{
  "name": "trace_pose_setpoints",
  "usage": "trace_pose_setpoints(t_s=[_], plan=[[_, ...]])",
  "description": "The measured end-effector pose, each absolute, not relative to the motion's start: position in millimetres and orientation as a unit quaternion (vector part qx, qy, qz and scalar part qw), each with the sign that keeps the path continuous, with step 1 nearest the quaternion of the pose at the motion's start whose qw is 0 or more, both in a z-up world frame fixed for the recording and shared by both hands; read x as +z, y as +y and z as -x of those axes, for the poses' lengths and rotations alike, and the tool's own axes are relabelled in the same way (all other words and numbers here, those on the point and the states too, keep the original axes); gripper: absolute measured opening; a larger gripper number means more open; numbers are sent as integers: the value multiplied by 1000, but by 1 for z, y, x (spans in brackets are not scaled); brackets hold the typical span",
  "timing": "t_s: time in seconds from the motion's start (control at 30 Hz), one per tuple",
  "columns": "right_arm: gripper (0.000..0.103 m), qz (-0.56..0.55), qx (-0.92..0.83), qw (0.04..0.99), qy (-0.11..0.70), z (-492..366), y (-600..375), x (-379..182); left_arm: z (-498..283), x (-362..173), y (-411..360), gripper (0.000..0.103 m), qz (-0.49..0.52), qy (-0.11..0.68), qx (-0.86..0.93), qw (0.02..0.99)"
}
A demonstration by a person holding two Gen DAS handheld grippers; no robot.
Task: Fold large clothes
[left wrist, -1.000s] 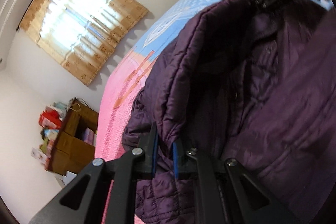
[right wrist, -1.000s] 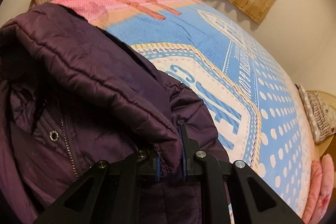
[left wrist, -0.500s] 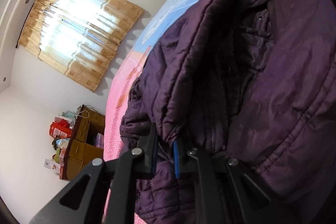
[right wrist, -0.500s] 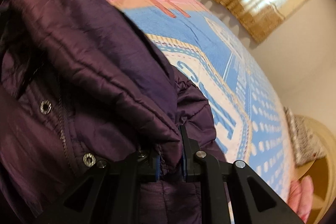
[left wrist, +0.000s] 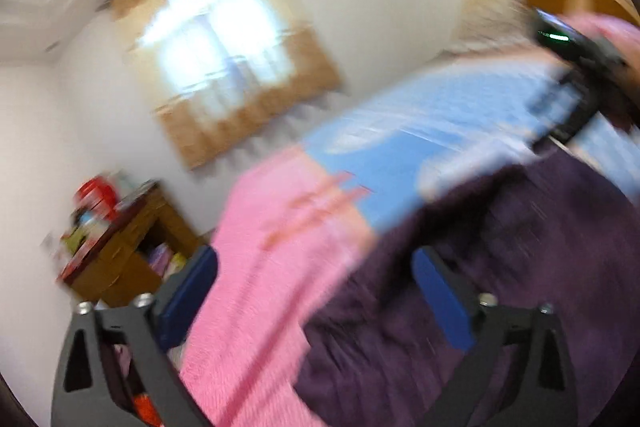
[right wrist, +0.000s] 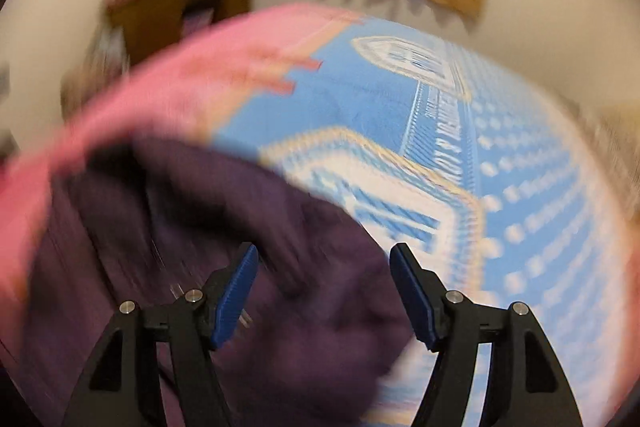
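Note:
Both views are blurred by motion. A dark purple quilted jacket (left wrist: 500,267) lies on the pink and blue bedspread (left wrist: 280,267), below and to the right of my left gripper (left wrist: 316,291). That gripper's jaws are opening wide, and its blue pads touch no cloth. In the right wrist view the jacket (right wrist: 224,267) fills the lower left, under my right gripper (right wrist: 324,291). Its jaws are opening too, the pads apart and clear of the fabric. The other gripper (left wrist: 576,67) shows at the upper right of the left wrist view.
A brown wooden shelf unit (left wrist: 132,247) with bright clutter stands against the wall past the pink end of the bed. A curtained window (left wrist: 224,51) is on the far wall. The blue patterned bedspread (right wrist: 500,167) stretches right of the jacket.
Both grippers, which were shut on the jacket's folded edge, have opened and let it go. Both have lifted away, and the jacket now lies lower on the bed.

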State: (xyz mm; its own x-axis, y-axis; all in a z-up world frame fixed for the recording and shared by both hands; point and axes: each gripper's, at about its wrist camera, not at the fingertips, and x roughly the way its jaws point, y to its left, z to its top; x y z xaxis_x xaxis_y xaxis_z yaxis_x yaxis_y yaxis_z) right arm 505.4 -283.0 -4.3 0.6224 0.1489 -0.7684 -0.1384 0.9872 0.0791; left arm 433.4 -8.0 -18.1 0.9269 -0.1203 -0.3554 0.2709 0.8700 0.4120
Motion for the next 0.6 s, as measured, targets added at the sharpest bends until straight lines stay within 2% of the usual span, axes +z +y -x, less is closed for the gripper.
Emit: trace_pose_setpoints(t_s=[0.1, 0.17, 0.3, 0.4, 0.6], plan=[[69, -81, 91, 894, 430, -538, -266, -9, -502, -23, -12, 100, -160, 220, -73, 960], [69, -64, 83, 895, 434, -555, -248, -16, -534, -34, -16, 99, -124, 261, -69, 955], [69, -32, 70, 878, 473, -584, -233, -41, -581, -73, -26, 94, -117, 346, -67, 928], [69, -18, 96, 850, 518, -578, -233, -64, -565, -100, -35, 83, -112, 396, -138, 901], [69, 57, 111, 820, 558, -534, -233, -106, -503, -144, -64, 83, -205, 424, -205, 858]])
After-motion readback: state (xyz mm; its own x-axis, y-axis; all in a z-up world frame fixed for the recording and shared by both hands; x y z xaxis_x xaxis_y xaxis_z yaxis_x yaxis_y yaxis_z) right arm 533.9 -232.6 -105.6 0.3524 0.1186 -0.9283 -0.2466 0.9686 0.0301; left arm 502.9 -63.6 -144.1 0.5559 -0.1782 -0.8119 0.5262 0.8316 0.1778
